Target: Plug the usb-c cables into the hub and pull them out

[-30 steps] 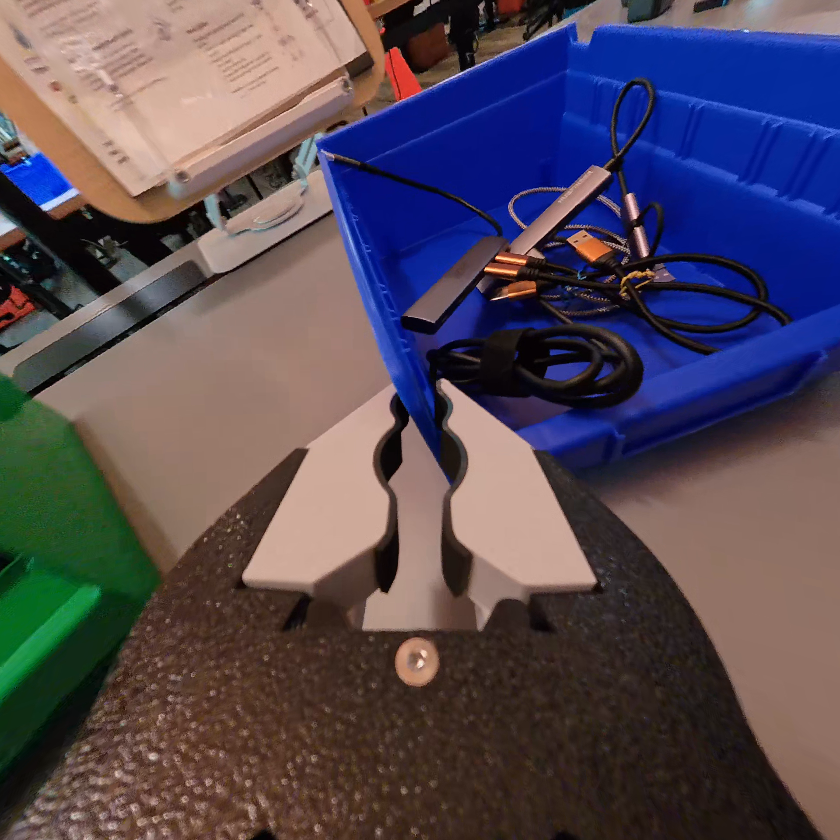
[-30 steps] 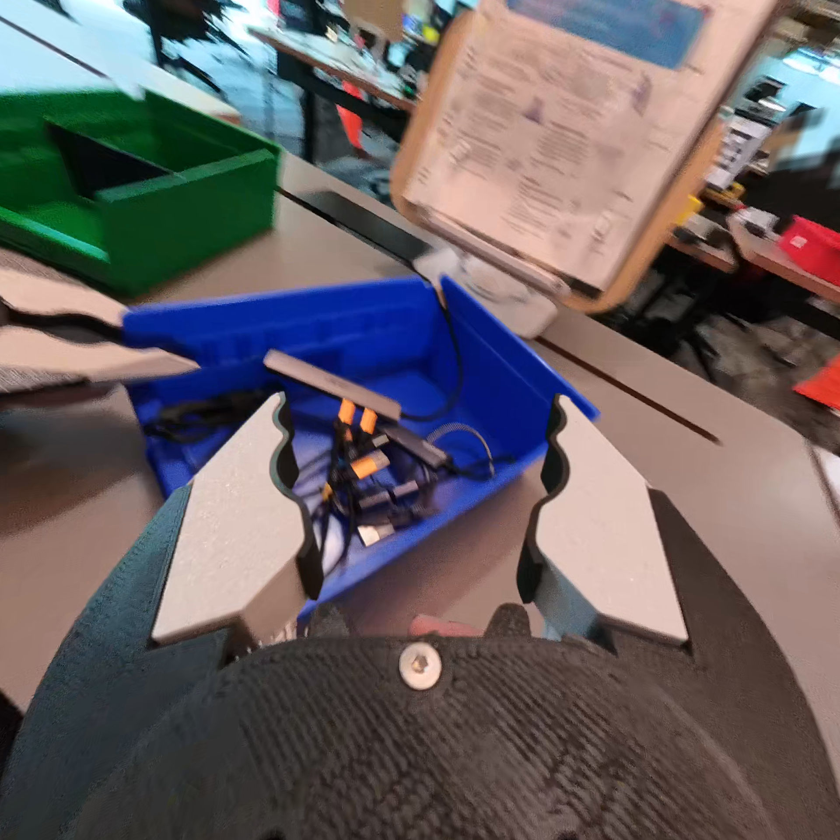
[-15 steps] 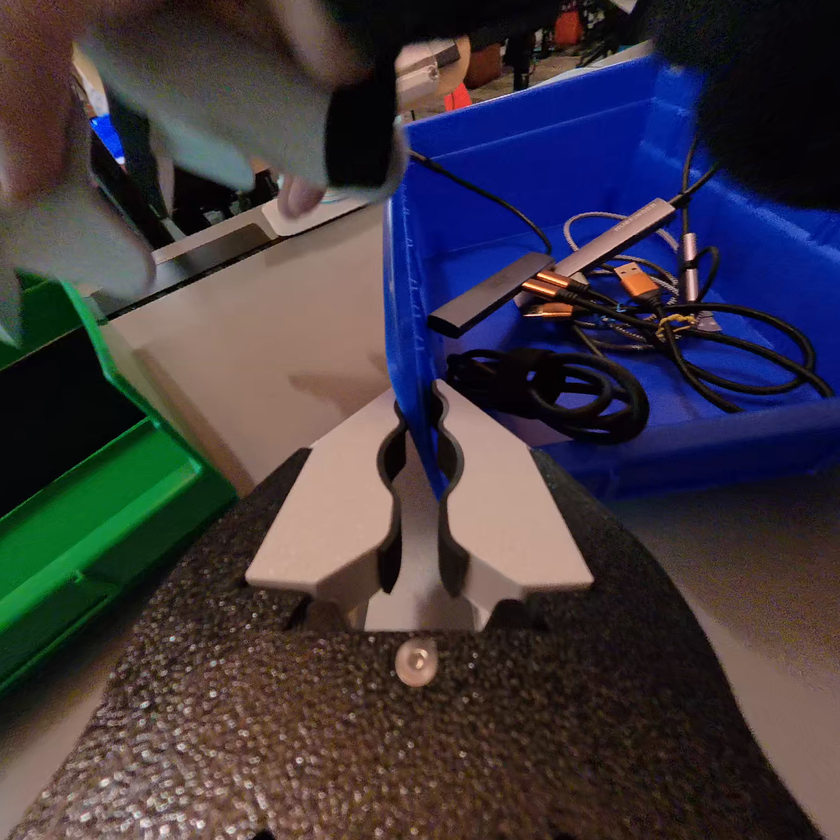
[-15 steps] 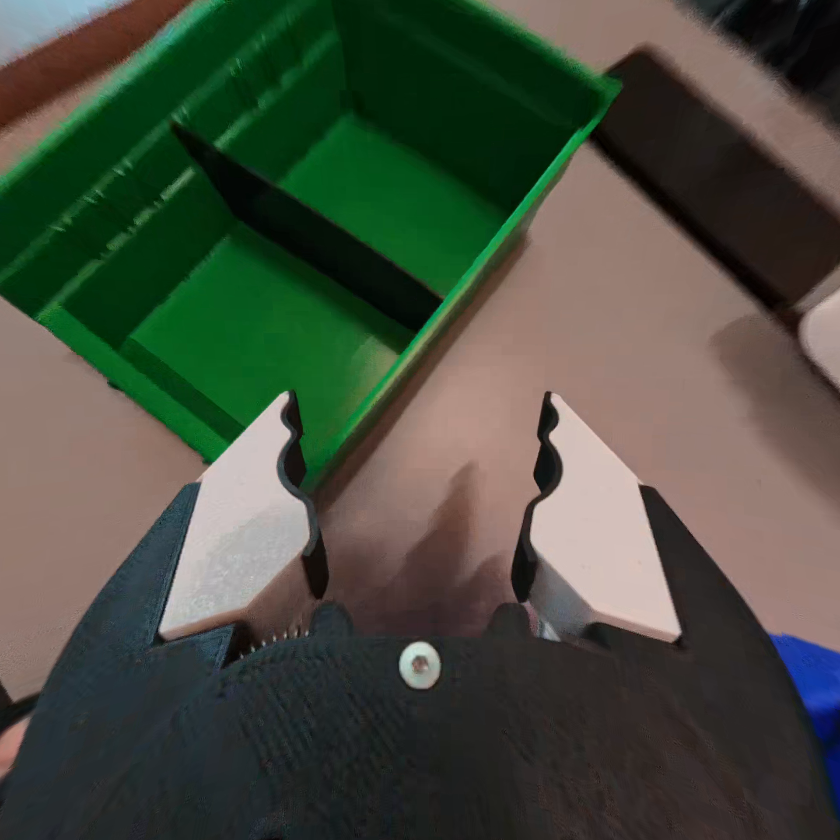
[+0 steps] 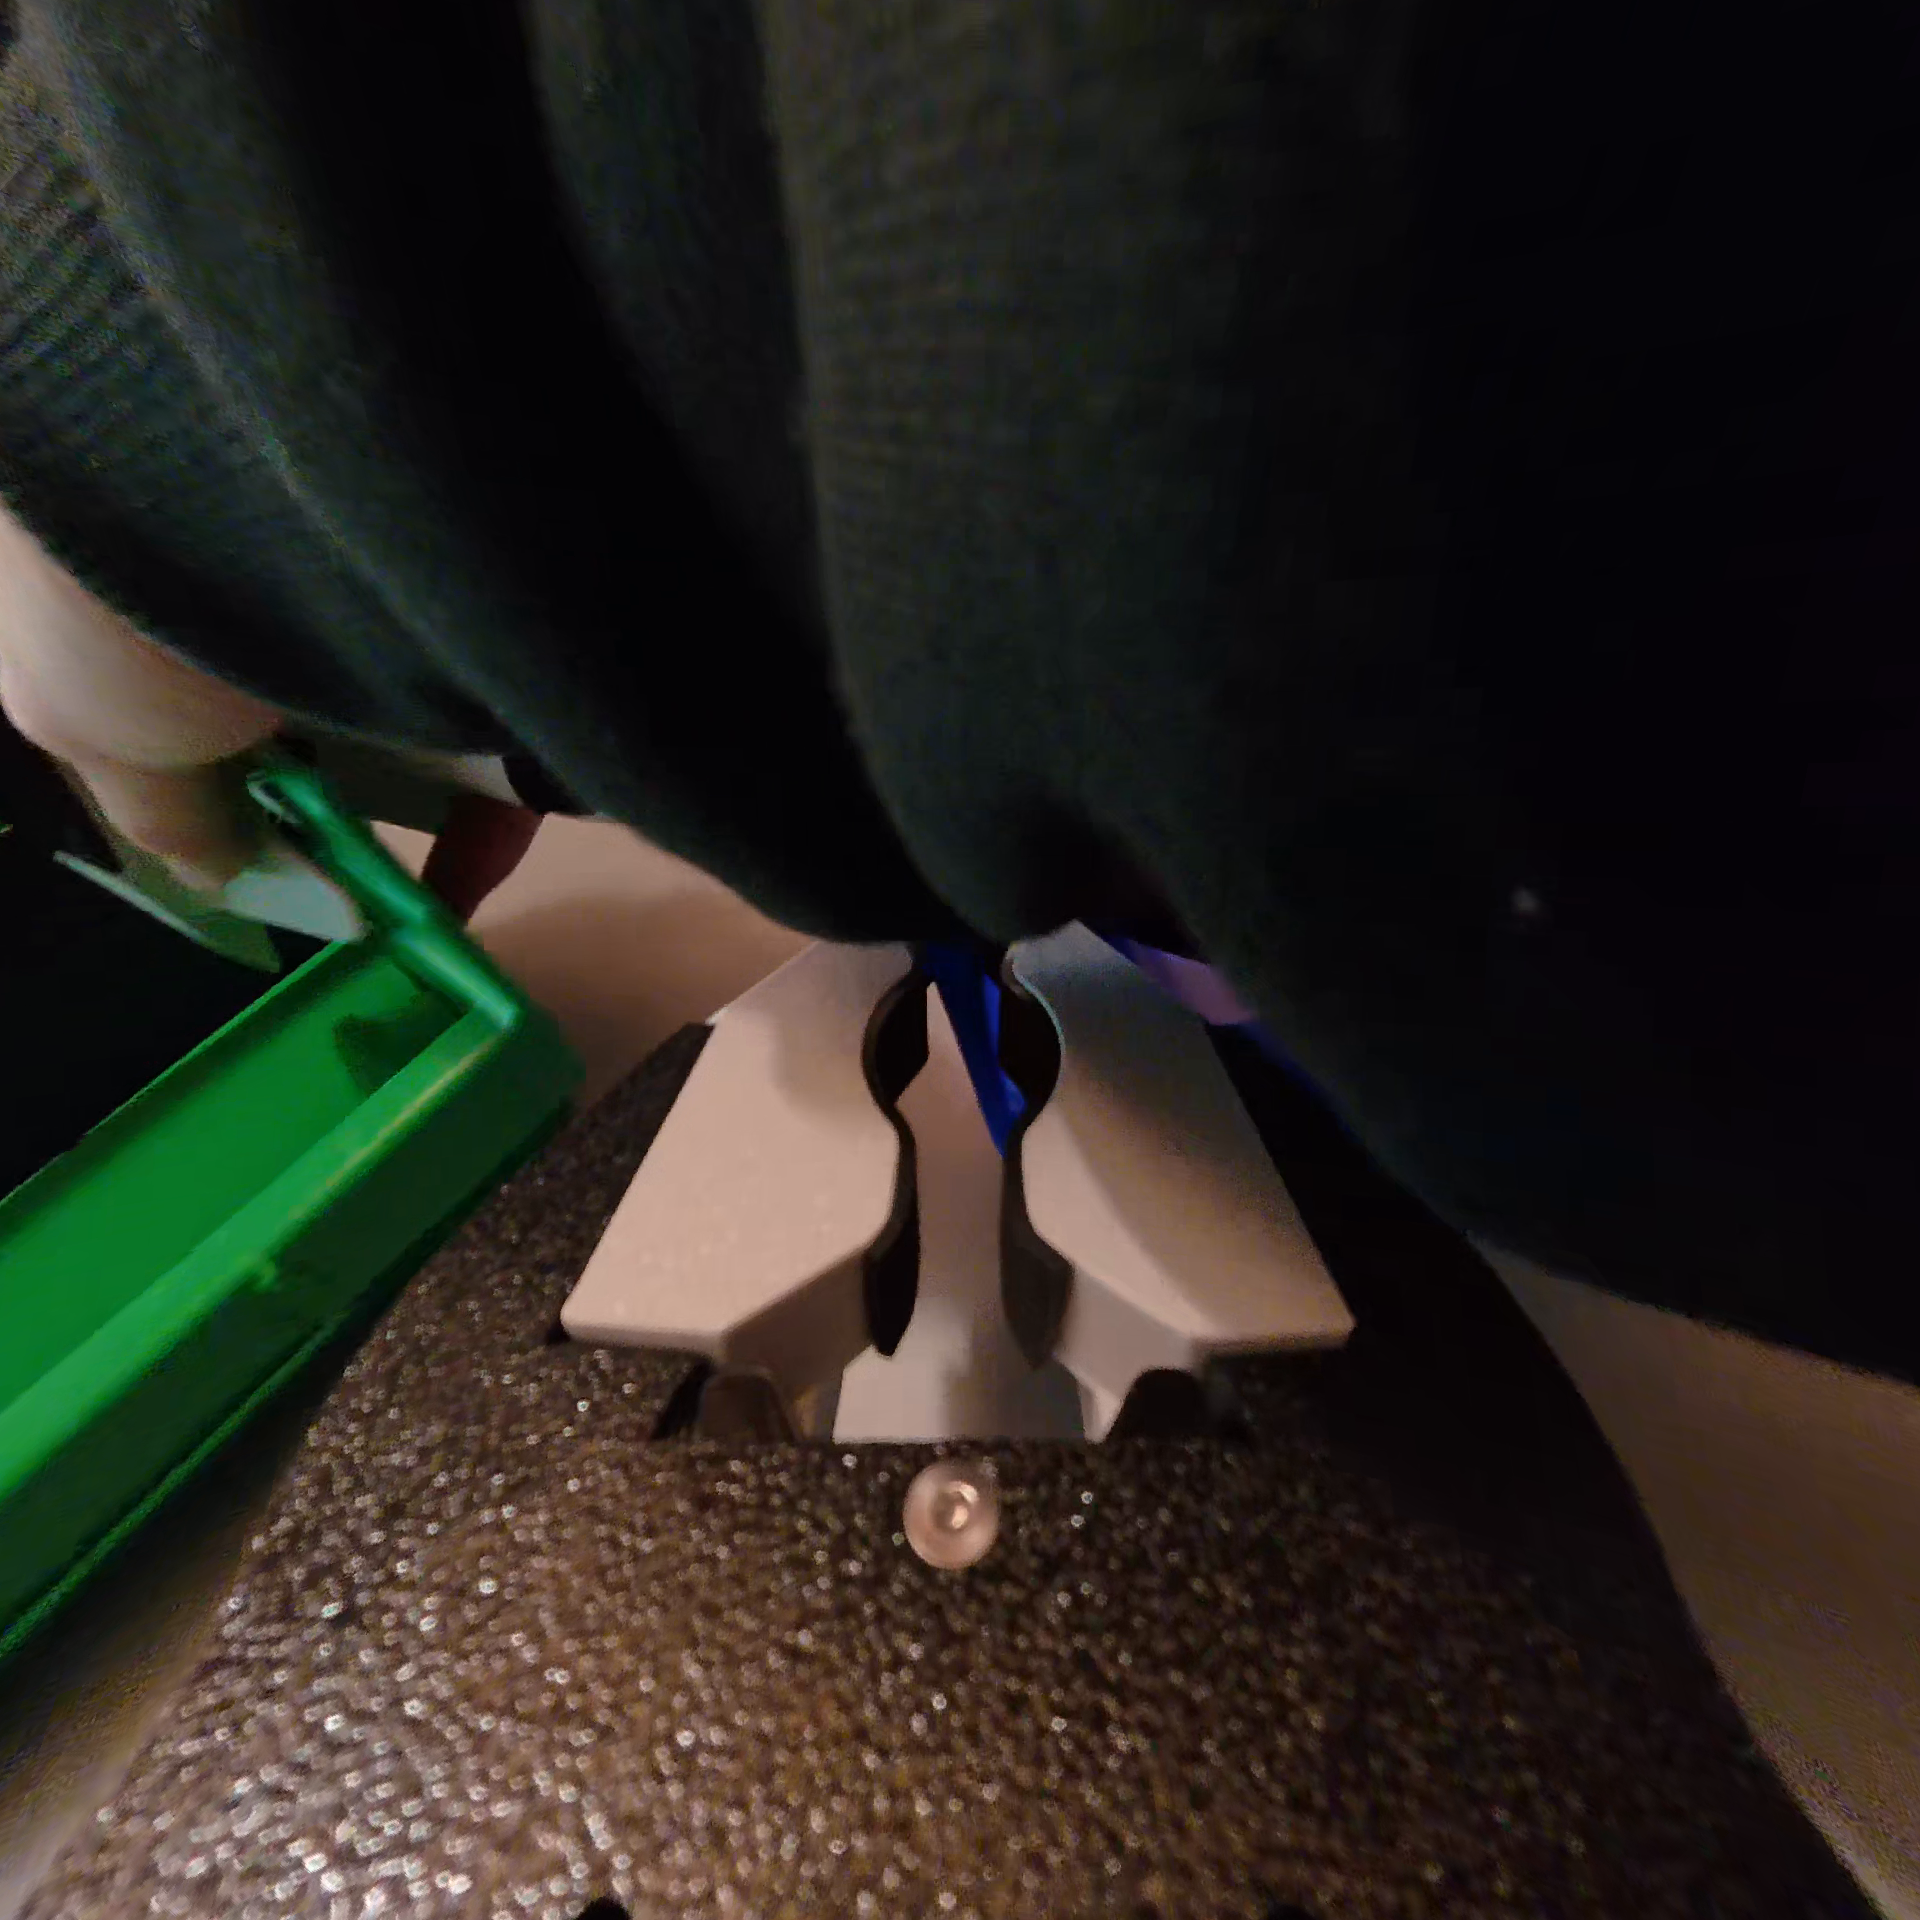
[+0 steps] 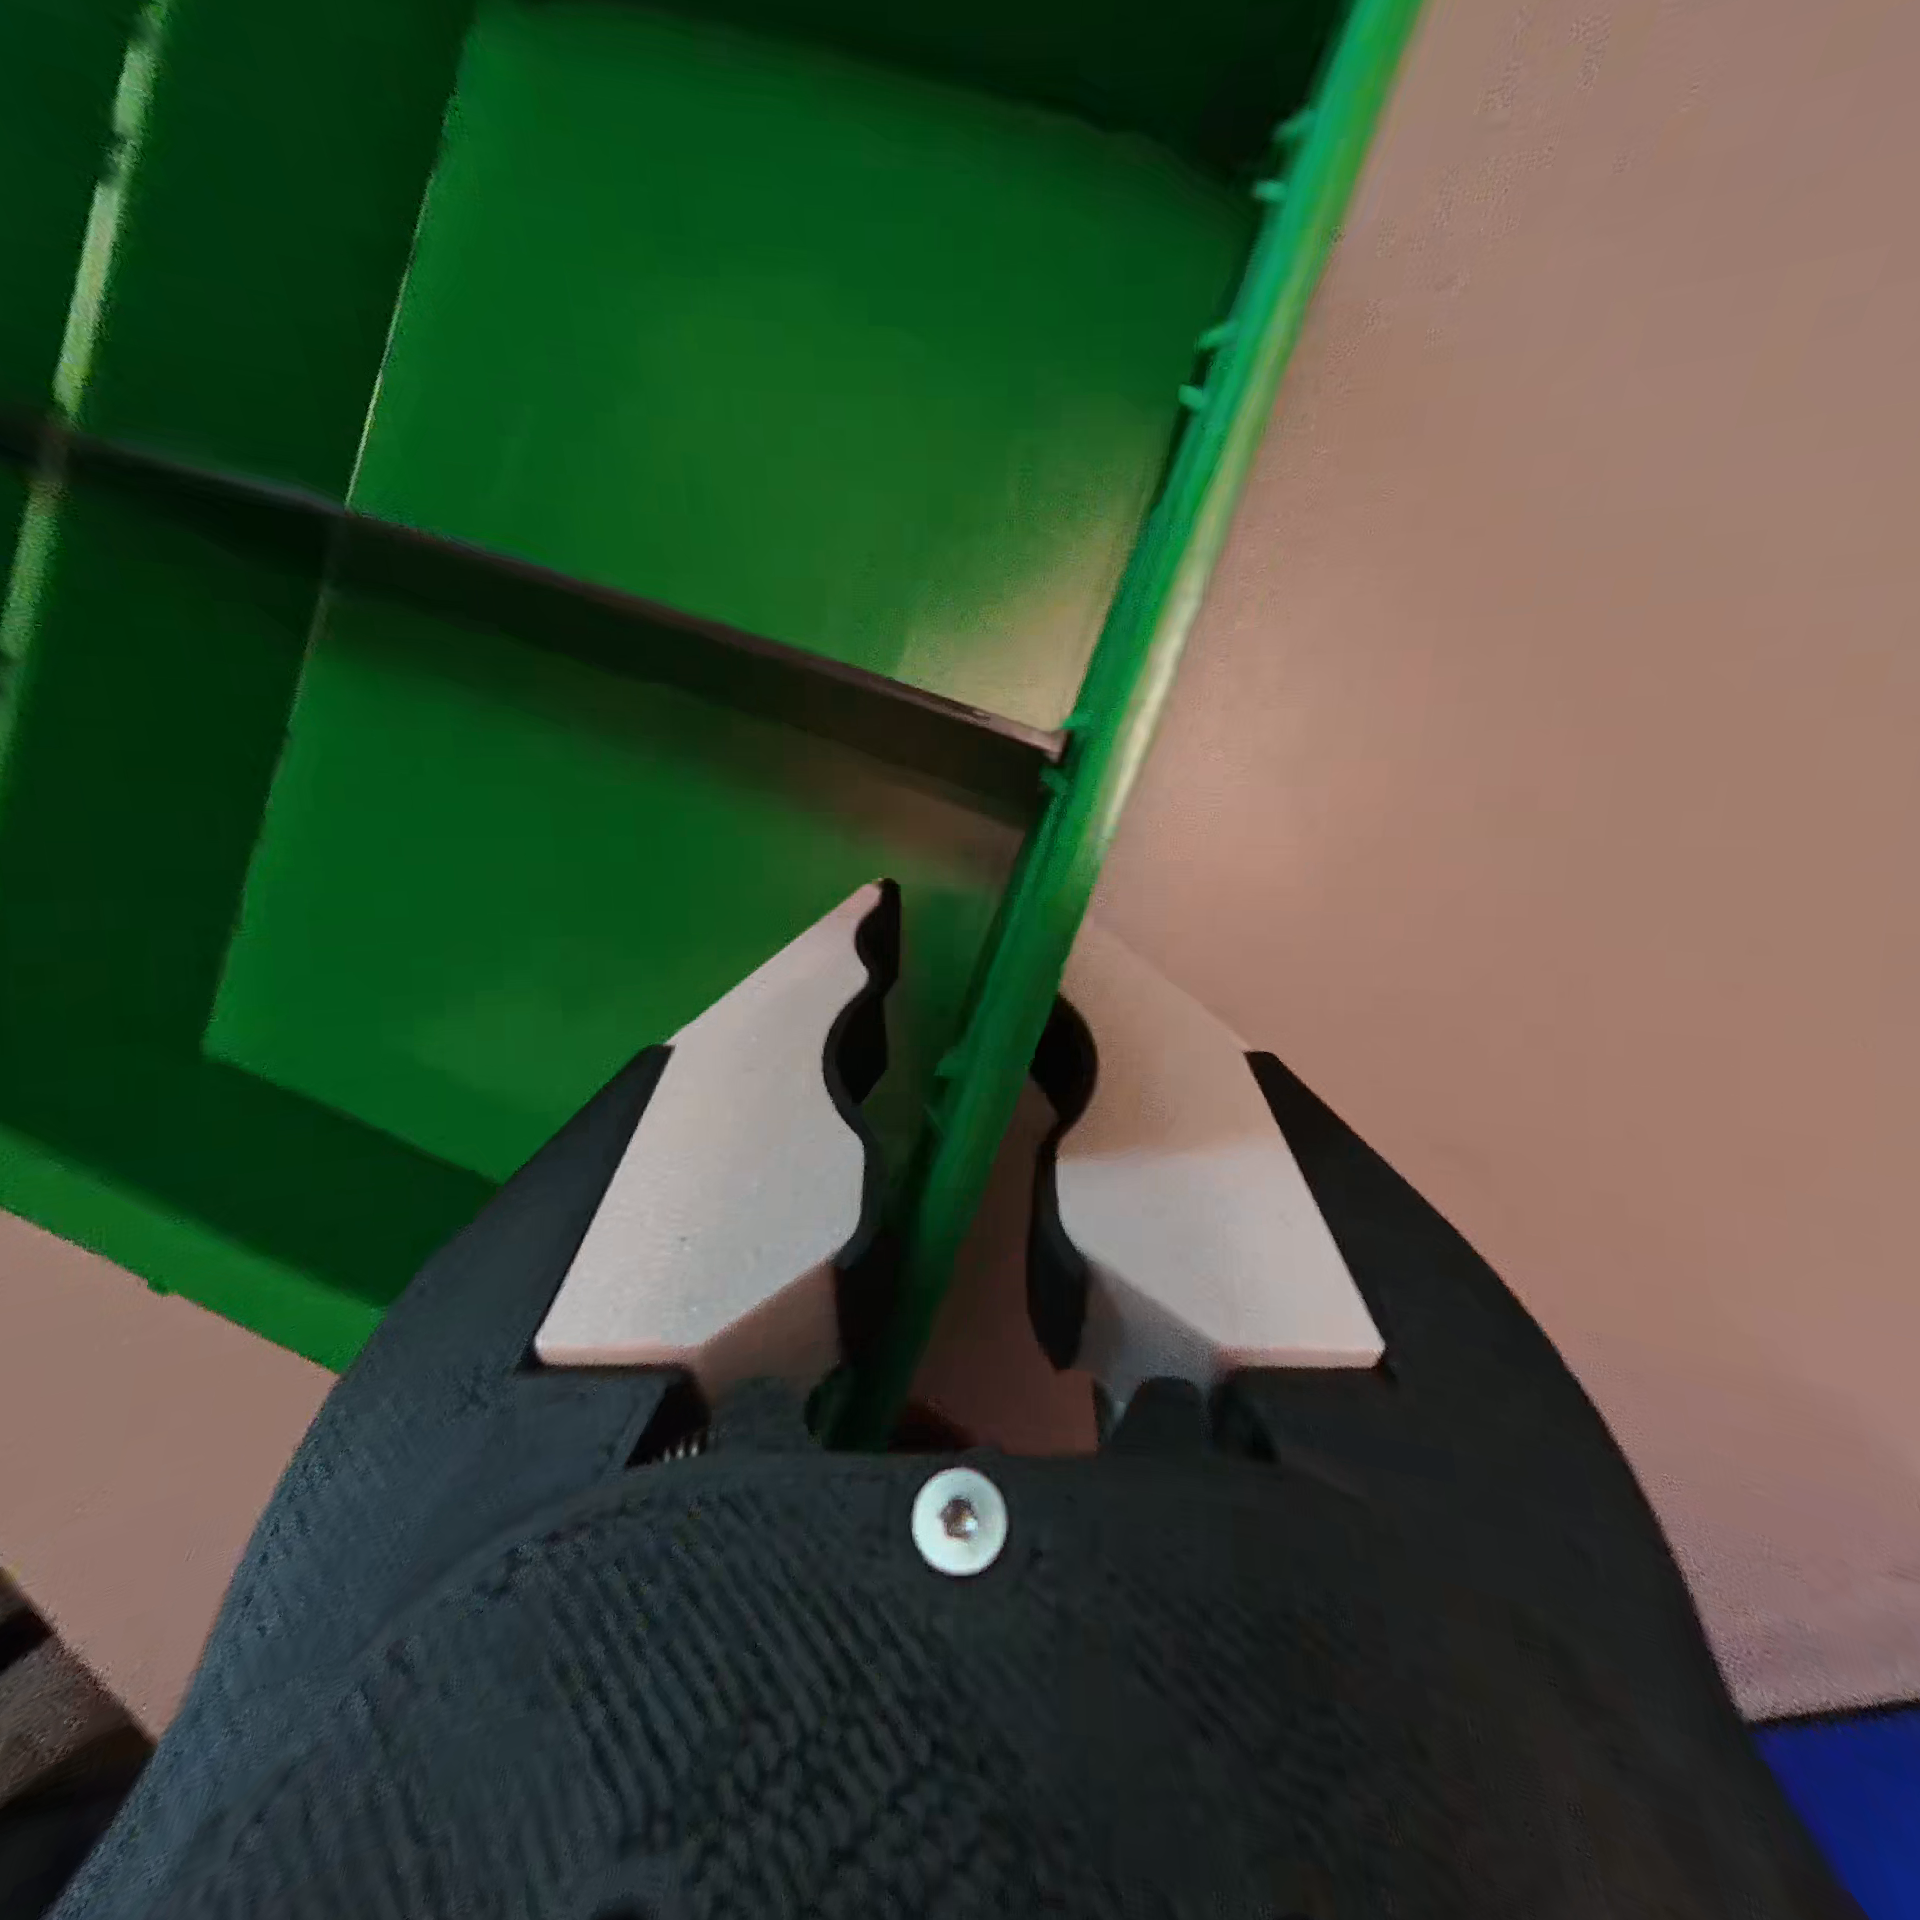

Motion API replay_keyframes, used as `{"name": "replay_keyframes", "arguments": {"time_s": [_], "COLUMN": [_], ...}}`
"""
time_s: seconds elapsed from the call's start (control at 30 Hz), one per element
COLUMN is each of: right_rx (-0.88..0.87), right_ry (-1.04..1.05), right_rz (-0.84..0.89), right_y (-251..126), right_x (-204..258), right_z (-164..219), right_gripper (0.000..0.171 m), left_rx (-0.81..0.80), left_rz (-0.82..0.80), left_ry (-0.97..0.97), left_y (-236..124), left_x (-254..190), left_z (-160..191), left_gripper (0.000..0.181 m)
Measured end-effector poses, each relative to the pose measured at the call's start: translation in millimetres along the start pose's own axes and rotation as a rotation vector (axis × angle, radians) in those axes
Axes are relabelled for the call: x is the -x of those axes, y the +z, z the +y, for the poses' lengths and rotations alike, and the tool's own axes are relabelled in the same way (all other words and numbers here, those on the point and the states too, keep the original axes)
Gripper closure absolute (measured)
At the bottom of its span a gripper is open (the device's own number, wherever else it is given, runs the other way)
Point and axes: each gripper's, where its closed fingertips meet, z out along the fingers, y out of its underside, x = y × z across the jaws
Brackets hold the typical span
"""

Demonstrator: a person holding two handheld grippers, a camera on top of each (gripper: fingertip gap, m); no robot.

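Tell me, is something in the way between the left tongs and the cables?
Yes. A dark green sleeve hangs right in front of the left tongs and hides the cables. Only a strip of the blue bin shows, pinched between those tongs. The right tongs clamp the green bin wall.

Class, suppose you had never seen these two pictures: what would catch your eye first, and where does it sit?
In the right wrist view, the bright green plastic bin fills the upper left, its side wall running between the jaws of the right gripper. In the left wrist view, a dark knitted sleeve blocks the upper frame, while the left gripper pinches a blue plastic bin wall.
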Motion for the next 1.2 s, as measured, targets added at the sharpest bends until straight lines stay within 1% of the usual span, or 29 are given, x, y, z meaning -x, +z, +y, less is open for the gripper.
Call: {"name": "replay_keyframes", "arguments": {"time_s": [0.1, 0.17, 0.23, 0.33, 0.4, 0.5, 0.57, 0.67, 0.73, 0.8, 0.9, 1.0, 1.1, 1.2], "right_rx": [0.024, 0.022, -0.003, -0.093, -0.172, -0.265, -0.302, -0.32, -0.335, -0.325, -0.279, -0.233, -0.18, -0.138], "right_ry": [-0.049, -0.085, -0.101, -0.07, -0.023, 0.044, 0.079, 0.143, 0.192, 0.254, 0.35, 0.431, 0.495, 0.514], "right_rz": [-0.011, 0.028, 0.044, 0.033, 0.041, 0.074, 0.106, 0.167, 0.242, 0.299, 0.328, 0.351, 0.343, 0.338], "right_y": [-13.9, -34.0, -63.2, -123.0, -170.2, -243.5, -287.5, -337.6, -359.6, -371.3, -370.2, -357.9, -344.0, -331.6], "right_x": [-7.4, -18.2, -33.7, -67.8, -100.6, -158.6, -197.8, -252.6, -283.7, -308.7, -338.4, -361.1, -375.9, -387.8], "right_z": [0.4, -6.6, -17.1, -32.6, -35.4, -15.1, 15.5, 80.8, 128.6, 178.3, 248.6, 307.3, 351.0, 376.2], "right_gripper": [0.153, 0.153, 0.153, 0.154, 0.154, 0.154, 0.153, 0.154, 0.154, 0.154, 0.154, 0.154, 0.154, 0.154], "left_rx": [0.0, 0.001, 0.0, 0.001, 0.003, 0.007, 0.012, 0.031, 0.051, 0.063, 0.069, 0.069, 0.068, 0.063], "left_rz": [-0.002, -0.005, -0.006, -0.009, -0.005, -0.013, -0.018, -0.041, -0.067, -0.11, -0.187, -0.273, -0.351, -0.426], "left_ry": [0.006, 0.014, 0.025, 0.027, 0.021, 0.002, -0.043, -0.131, -0.182, -0.229, -0.282, -0.333, -0.362, -0.392], "left_y": [-0.3, -0.2, -0.3, -0.4, -0.5, -4.0, -8.3, -19.8, -30.5, -42.7, -62.0, -81.1, -98.3, -111.9], "left_x": [1.1, 1.8, 2.8, 5.6, 9.2, 22.6, 38.1, 69.7, 93.1, 117.2, 152.1, 182.3, 205.8, 225.2], "left_z": [0.3, 0.7, 1.1, 1.8, 2.9, 6.5, 10.9, 20.4, 28.0, 36.8, 49.8, 62.2, 72.4, 81.0], "left_gripper": [0.178, 0.178, 0.178, 0.178, 0.178, 0.177, 0.178, 0.179, 0.18, 0.18, 0.181, 0.181, 0.181, 0.181]}}
